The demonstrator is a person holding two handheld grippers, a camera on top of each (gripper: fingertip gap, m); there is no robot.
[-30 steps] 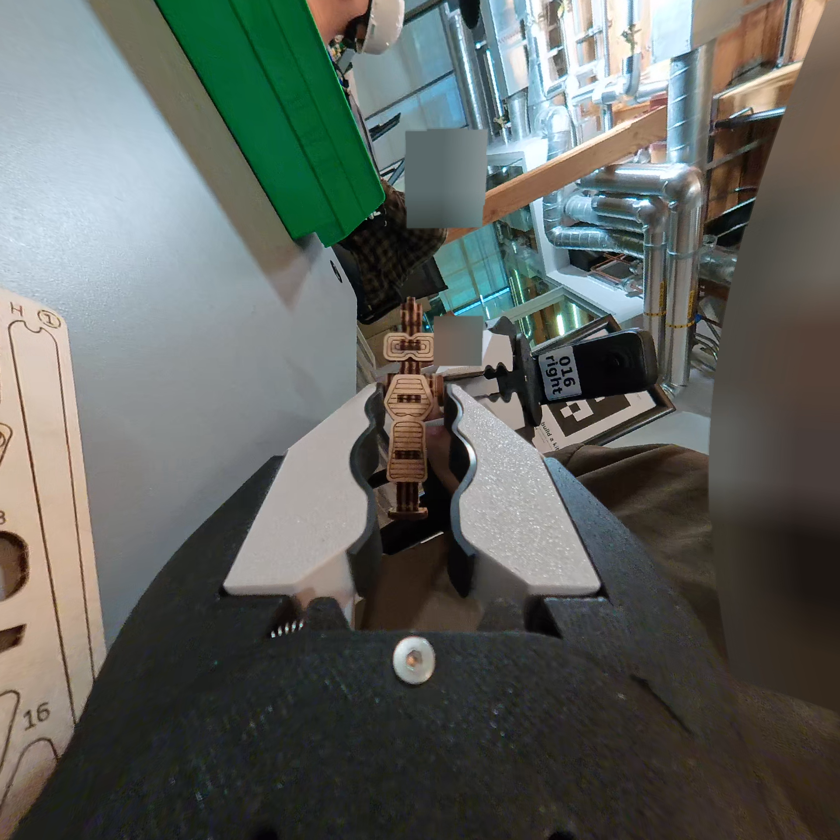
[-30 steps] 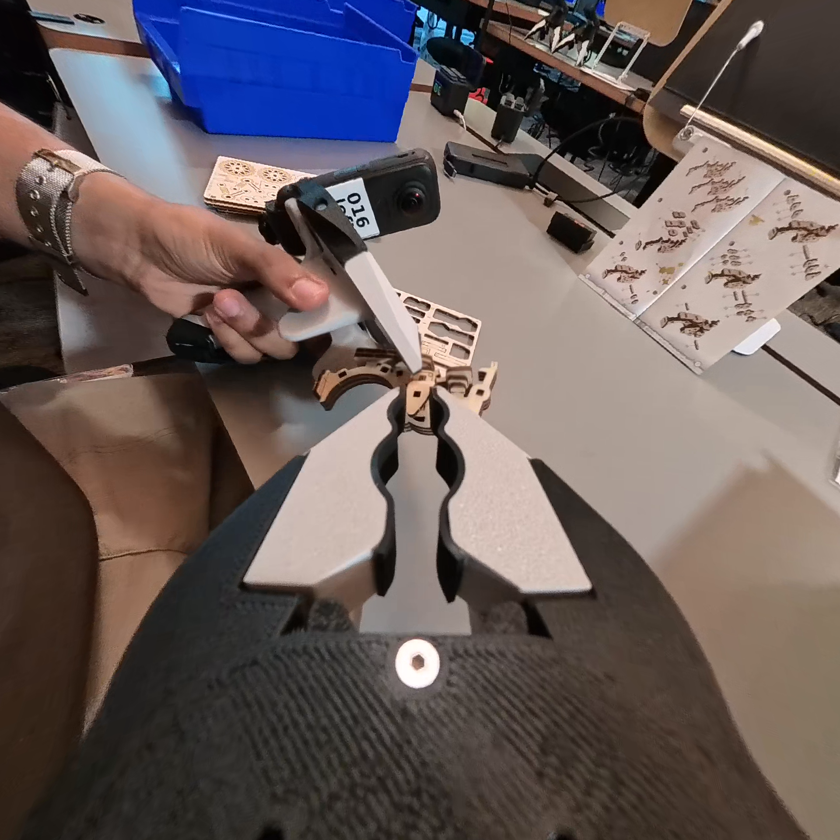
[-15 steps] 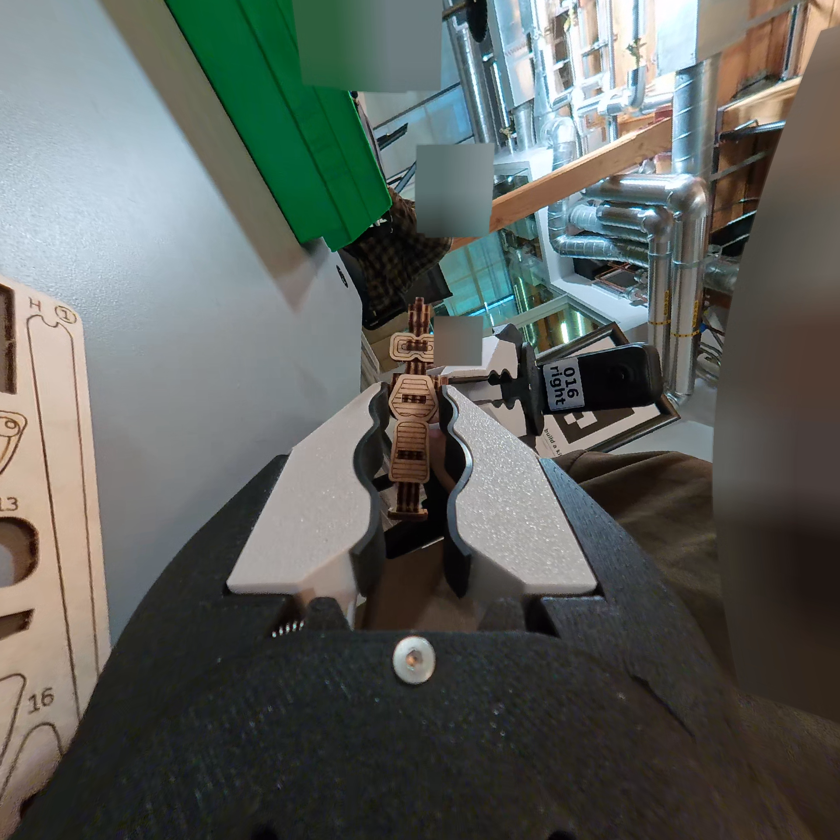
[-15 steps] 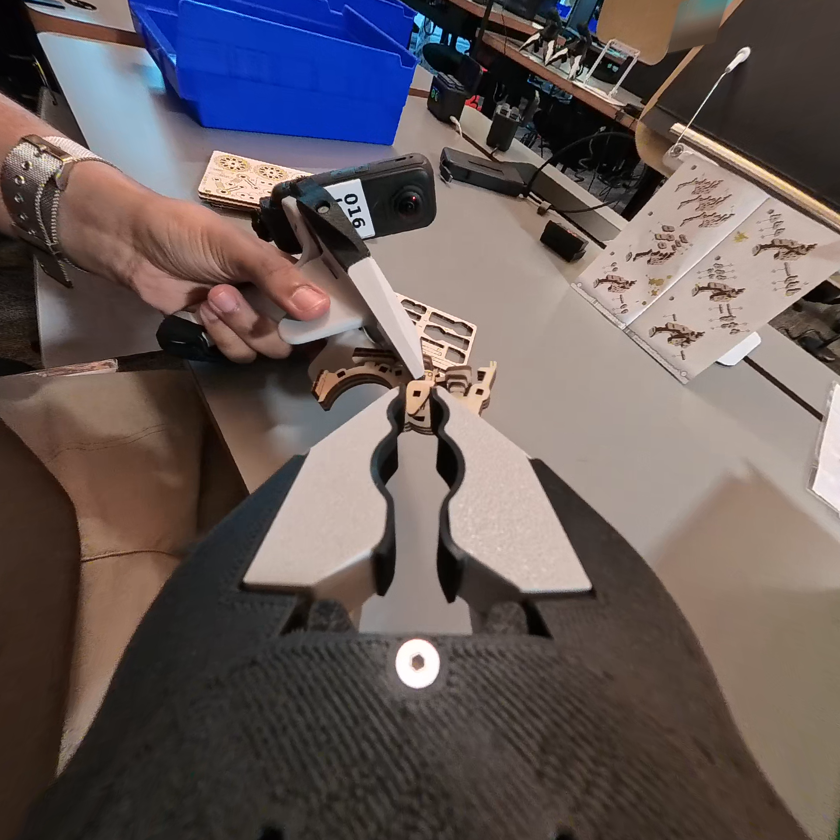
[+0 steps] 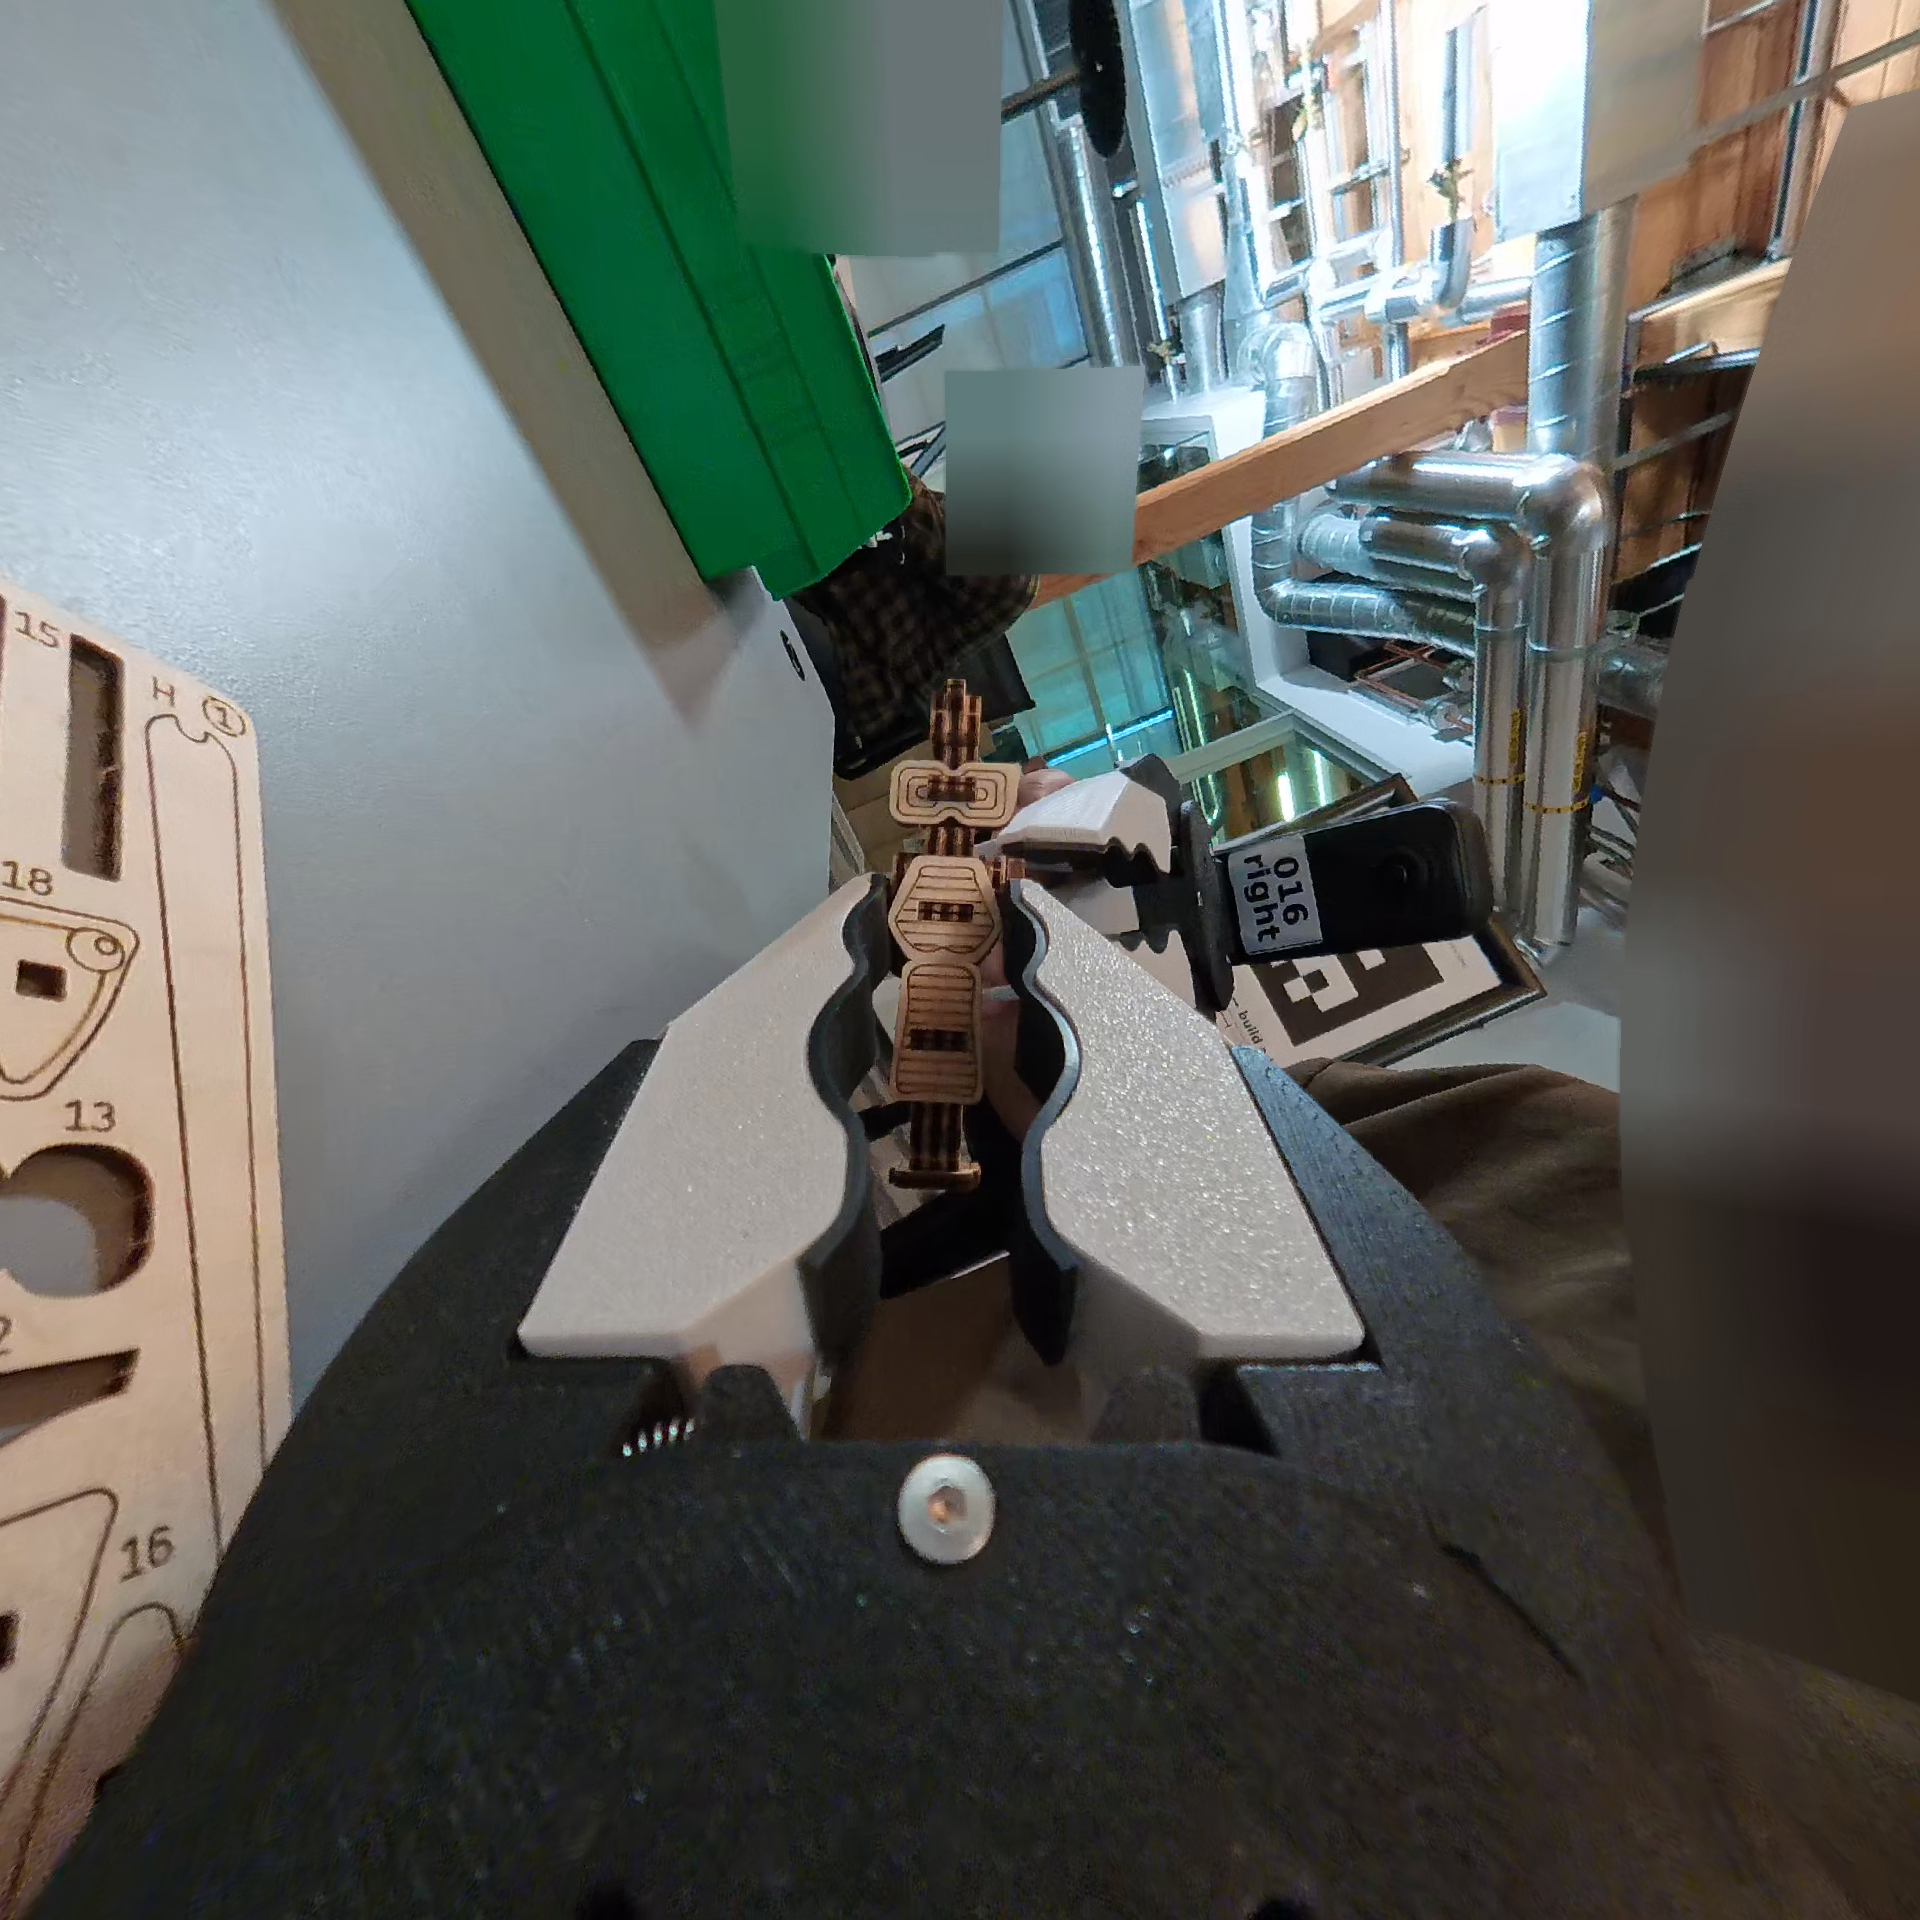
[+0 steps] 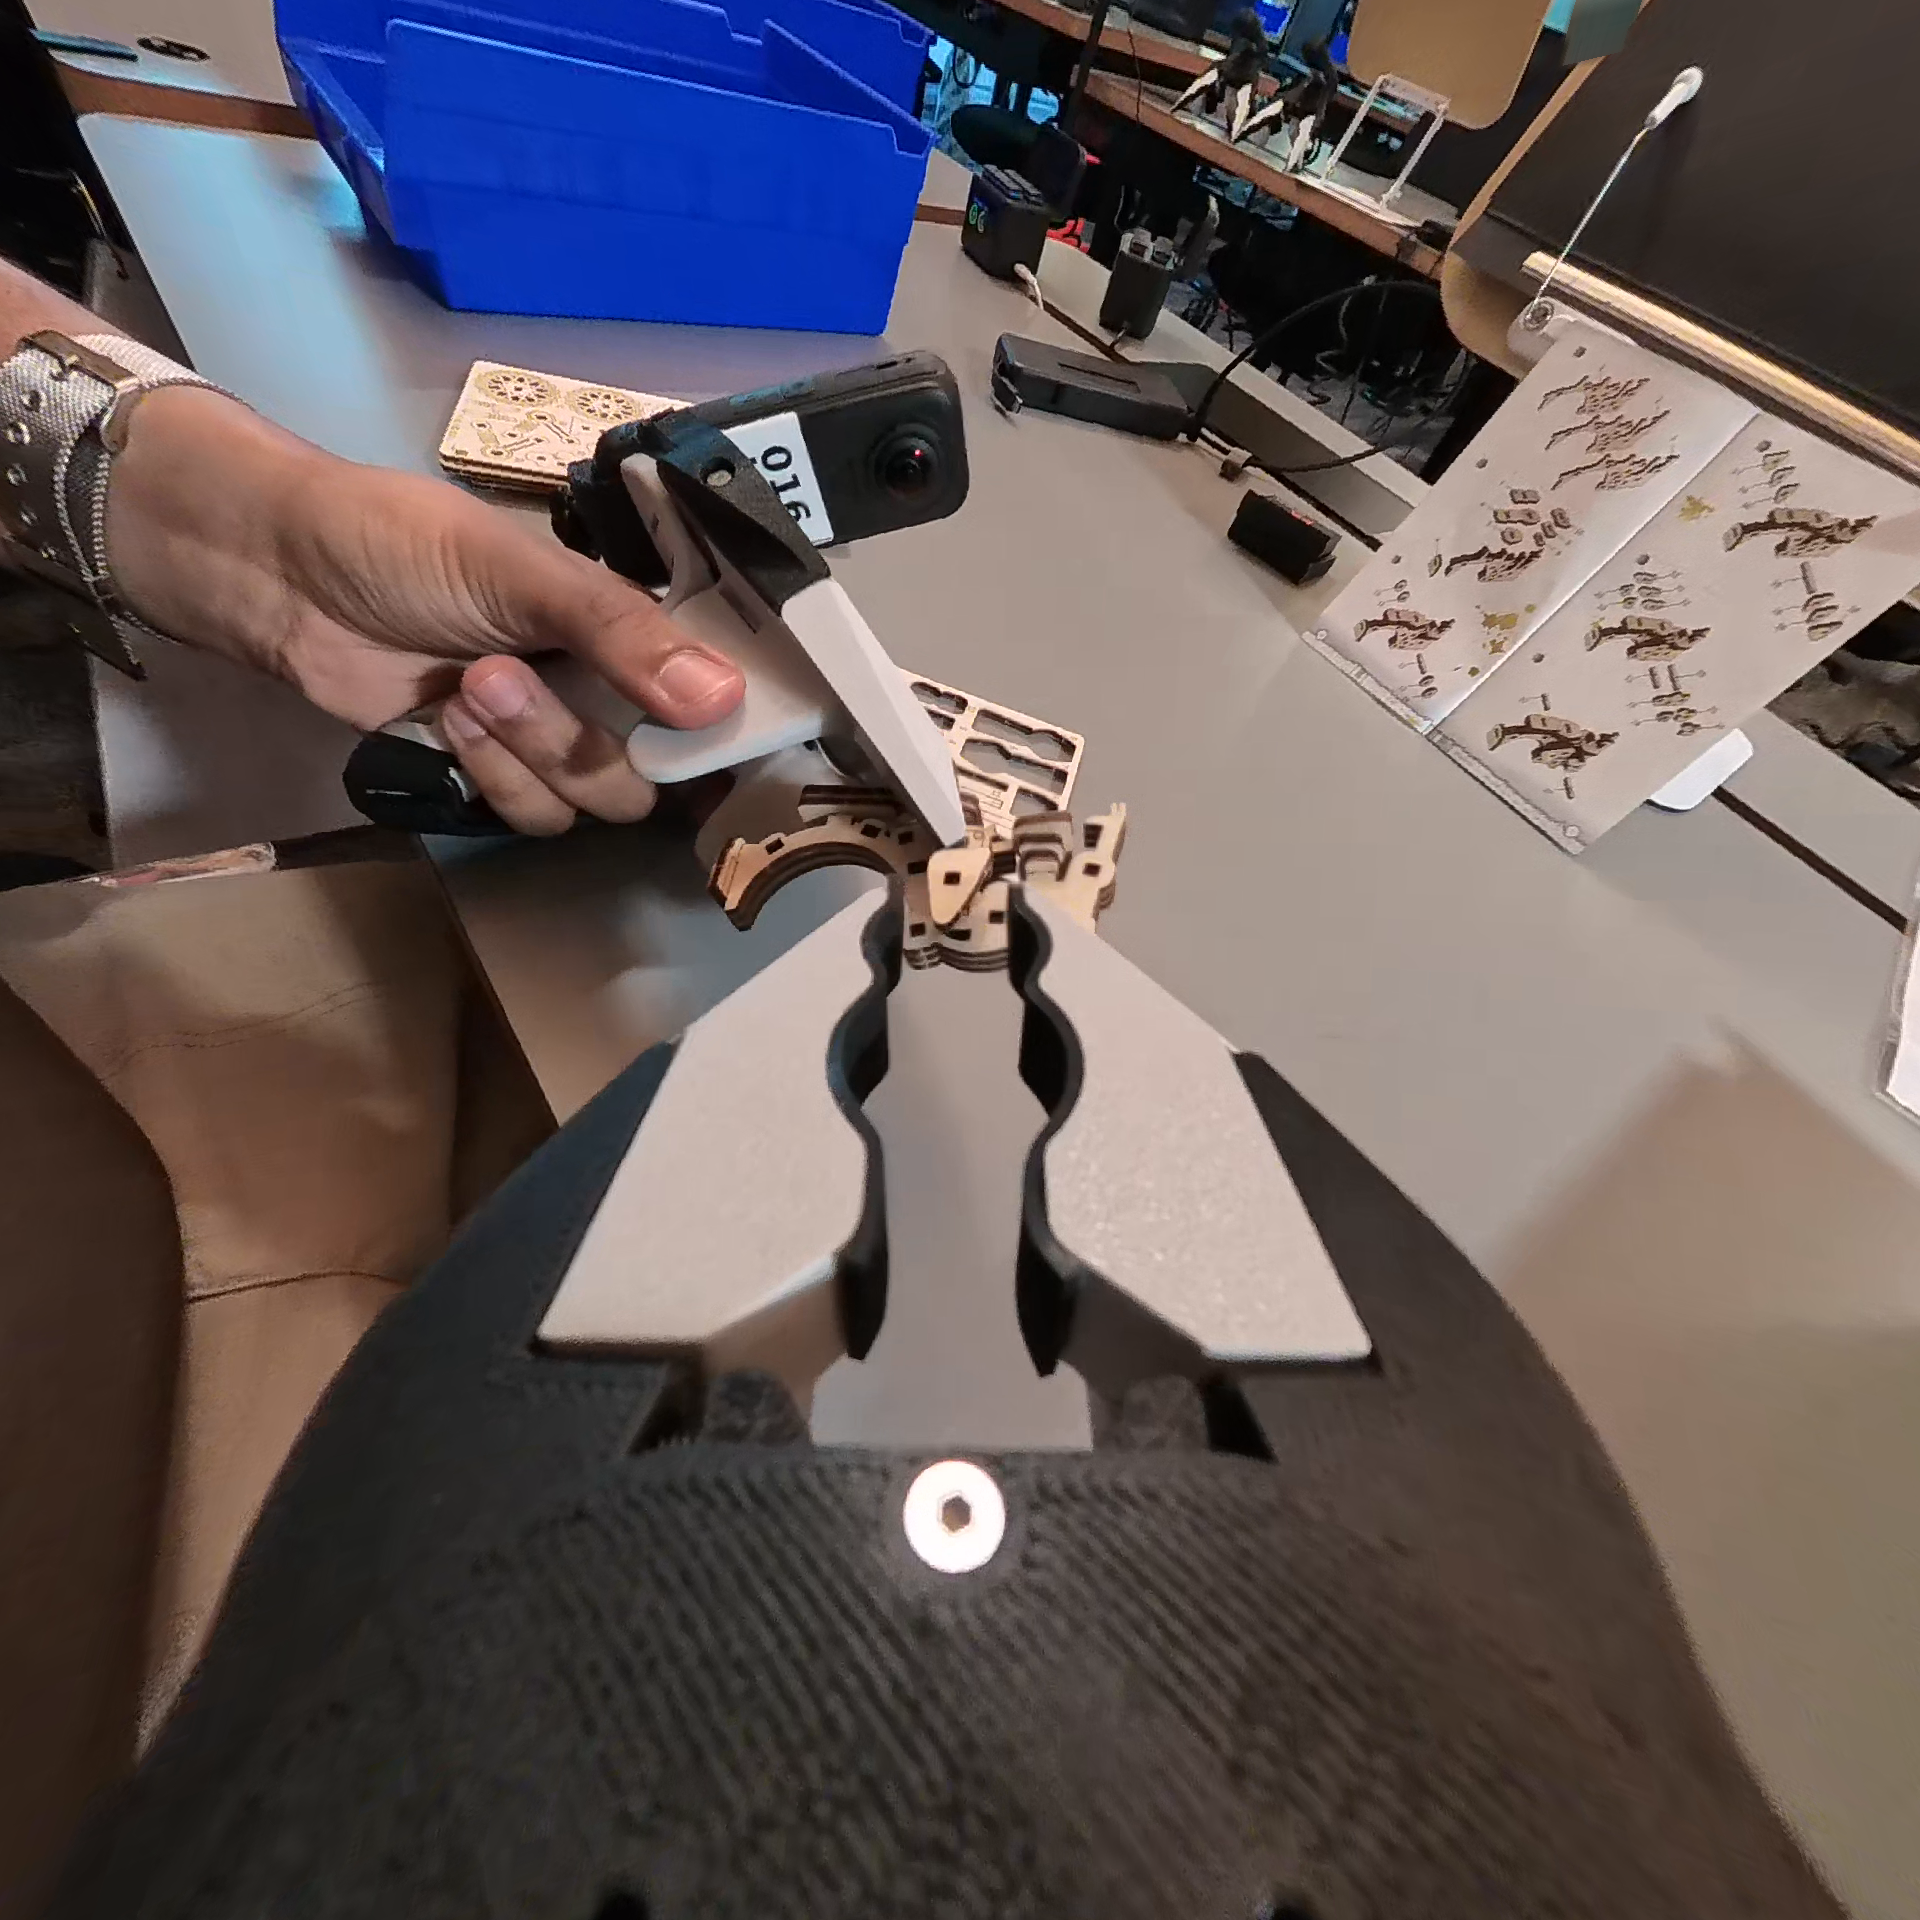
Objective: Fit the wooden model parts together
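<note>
Little moved since earlier frame: left gripper (image 5: 945, 925), frame centre, stays clamped on slotted laser-cut wooden model (image 5: 940, 971); right gripper (image 6: 951, 909) pinches small plywood piece (image 6: 961, 883) against it. Risk: misaligned push snaps tab.

Wooden model (image 5: 940, 977): pale laser-cut plywood, matt. Tool fingers (image 6: 1164, 1174): grainy grey plastic. Blue bin (image 6: 644, 177): smooth plastic.

Black textured gripper bodies; grey wavy-edged fingers (image 6: 1143, 1143); silver screw (image 6: 953, 1529); woven grey wristband (image 6: 62, 416).
</note>
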